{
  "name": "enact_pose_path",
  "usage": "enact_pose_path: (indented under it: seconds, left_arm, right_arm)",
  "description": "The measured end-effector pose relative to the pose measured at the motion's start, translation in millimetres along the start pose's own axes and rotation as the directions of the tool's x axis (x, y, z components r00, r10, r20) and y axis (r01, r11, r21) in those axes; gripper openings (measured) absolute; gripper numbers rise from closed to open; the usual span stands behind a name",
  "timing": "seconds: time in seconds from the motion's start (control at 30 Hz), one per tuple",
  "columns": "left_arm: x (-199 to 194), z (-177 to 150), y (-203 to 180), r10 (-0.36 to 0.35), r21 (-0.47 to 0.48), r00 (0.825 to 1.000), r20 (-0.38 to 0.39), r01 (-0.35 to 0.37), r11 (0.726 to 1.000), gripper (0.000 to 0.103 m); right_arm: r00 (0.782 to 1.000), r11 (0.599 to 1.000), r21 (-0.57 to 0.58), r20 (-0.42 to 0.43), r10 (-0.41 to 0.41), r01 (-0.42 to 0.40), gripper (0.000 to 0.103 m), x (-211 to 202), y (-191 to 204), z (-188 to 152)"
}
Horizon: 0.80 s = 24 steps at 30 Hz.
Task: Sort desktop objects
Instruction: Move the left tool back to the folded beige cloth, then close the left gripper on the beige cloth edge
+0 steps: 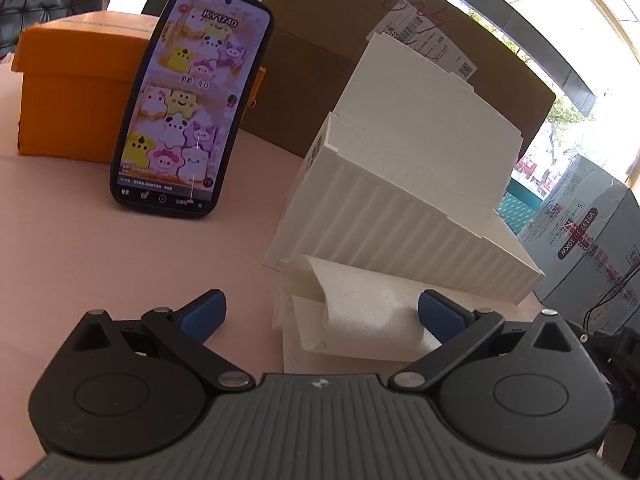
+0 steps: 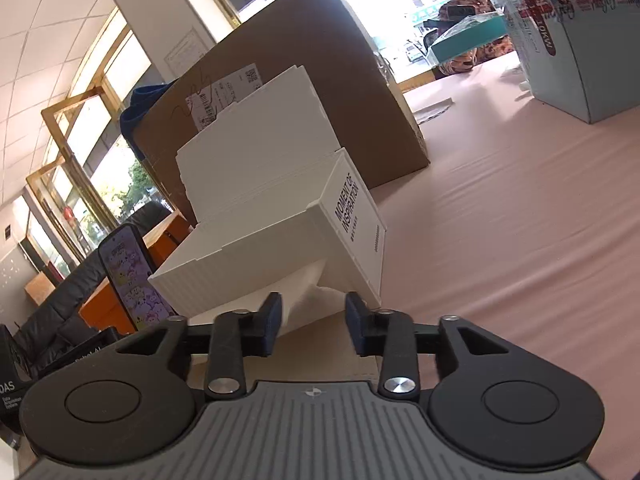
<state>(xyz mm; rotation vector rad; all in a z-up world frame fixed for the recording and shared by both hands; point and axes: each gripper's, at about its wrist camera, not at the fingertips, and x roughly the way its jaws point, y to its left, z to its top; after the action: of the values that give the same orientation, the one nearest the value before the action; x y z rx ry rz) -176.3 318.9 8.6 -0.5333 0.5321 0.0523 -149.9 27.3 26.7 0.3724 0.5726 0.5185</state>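
Note:
A white ribbed storage box (image 1: 400, 208) with its lid raised sits tilted on a stack of white tissues (image 1: 360, 320) on the pink table. My left gripper (image 1: 322, 312) is open wide, with its blue pads either side of the tissue stack's near edge and not touching it. In the right wrist view the same box (image 2: 280, 216) shows a label reading "MOMENT OF INSPIRATION". A tissue (image 2: 304, 300) sticks out from under it. My right gripper (image 2: 315, 322) is narrowly open just in front of that tissue. A phone (image 1: 188, 100) with a lit screen stands upright to the left.
An orange box (image 1: 80, 92) stands behind the phone. A big brown cardboard box (image 1: 320, 60) stands behind the white box. A blue-grey carton (image 2: 580, 40) and a teal box (image 2: 468, 40) are at the right. A person (image 2: 468, 12) sits at the table's far end.

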Motion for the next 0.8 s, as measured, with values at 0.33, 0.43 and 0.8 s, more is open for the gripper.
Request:
enact_pose_path:
  seconds: [0.33,0.43,0.8]
  left_arm:
    - [3,-4,-9,0.025,0.086,1.000,-0.011,-0.024,0.996,0.103]
    - [5,-5,-13,0.032,0.117,0.999,-0.018,-0.030,0.993,0.103]
    - [7,-12,-25,-0.035,0.204,0.998,-0.060,0.047,0.978,0.102]
  right_arm:
    - [0.997,0.999,0.012,-0.058,-0.051,0.052,0.063,10,-2,-2]
    - [0.995,0.998,0.016,-0.076,-0.066,0.068,0.063,13,-3,-3]
    - [0.990,0.996,0.069,-0.136,-0.042,0.052,0.058,30,-10,6]
